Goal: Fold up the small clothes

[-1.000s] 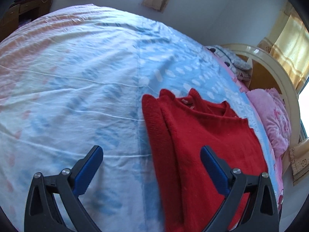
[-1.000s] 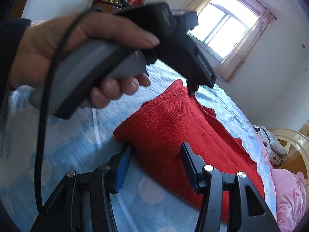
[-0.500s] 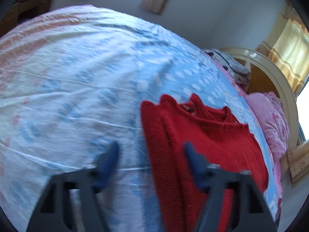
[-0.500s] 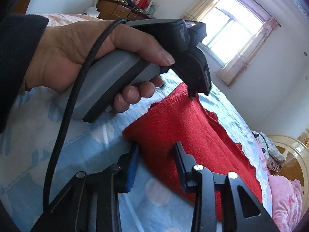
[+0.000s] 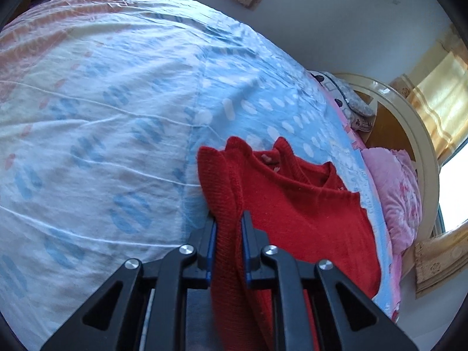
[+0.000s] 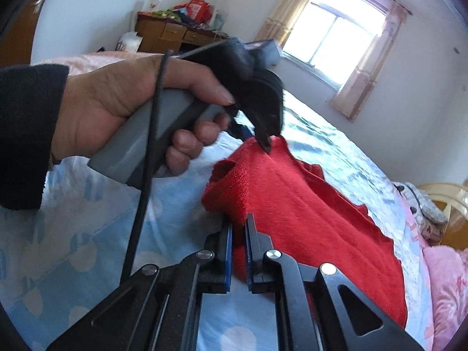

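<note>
Tools (image 5: 228, 228) (image 6: 238, 238) pinch red sweater (image 5: 298, 213) beside pink pillow (image 5: 392, 193).

Both wrist views close, angled down over the bed (image 5: 102, 102), sharing the red sweater (image 5: 298, 213), facing opposite ends

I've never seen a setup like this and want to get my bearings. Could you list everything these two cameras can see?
sweater: one, red, lying on the bed, one edge pinched at two spots
bedsheet: one, blue and white with pink, covering the bed
pillow: one, pink, at the bed's head
headboard: one, cream, curved, behind the pillow
dresser: one, brown, by the far wall, cluttered on top
window: one, bright, with pale curtains
left hand: one, dark sleeve, holding the left hand-held gripper
left hand-held gripper: one, black with blue pads, just closed on the sweater
right hand-held gripper: one, same colours, just closed on the sweater
</note>
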{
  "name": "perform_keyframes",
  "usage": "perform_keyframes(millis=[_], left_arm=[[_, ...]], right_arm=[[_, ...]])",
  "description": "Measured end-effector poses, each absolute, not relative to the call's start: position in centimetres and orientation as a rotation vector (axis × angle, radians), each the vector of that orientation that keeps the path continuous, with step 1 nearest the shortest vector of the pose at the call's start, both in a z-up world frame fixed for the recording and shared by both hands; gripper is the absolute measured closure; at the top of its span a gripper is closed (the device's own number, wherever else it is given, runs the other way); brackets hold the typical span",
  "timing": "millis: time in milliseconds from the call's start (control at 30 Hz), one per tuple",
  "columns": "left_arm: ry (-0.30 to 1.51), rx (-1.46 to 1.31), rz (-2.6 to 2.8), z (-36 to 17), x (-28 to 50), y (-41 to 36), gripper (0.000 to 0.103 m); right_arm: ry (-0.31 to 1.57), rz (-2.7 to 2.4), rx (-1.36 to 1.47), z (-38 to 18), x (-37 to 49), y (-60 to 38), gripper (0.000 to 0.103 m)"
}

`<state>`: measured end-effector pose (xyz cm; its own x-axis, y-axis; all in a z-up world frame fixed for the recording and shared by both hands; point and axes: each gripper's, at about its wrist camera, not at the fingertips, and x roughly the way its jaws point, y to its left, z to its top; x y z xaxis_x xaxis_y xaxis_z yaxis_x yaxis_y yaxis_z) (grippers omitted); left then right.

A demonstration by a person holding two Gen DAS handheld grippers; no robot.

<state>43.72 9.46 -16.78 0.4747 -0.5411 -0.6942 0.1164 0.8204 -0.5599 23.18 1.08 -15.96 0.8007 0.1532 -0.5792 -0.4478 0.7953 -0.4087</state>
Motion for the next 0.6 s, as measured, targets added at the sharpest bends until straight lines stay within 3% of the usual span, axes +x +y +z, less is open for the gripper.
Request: perform_keyframes(millis=[600], left_arm=[[0.857, -0.416, -0.497, -8.1, 43.1, 2.0, 0.089]], right_arm=[[0.491, 0.279, -0.247, -10.4, 23.6, -9.9, 0.098]])
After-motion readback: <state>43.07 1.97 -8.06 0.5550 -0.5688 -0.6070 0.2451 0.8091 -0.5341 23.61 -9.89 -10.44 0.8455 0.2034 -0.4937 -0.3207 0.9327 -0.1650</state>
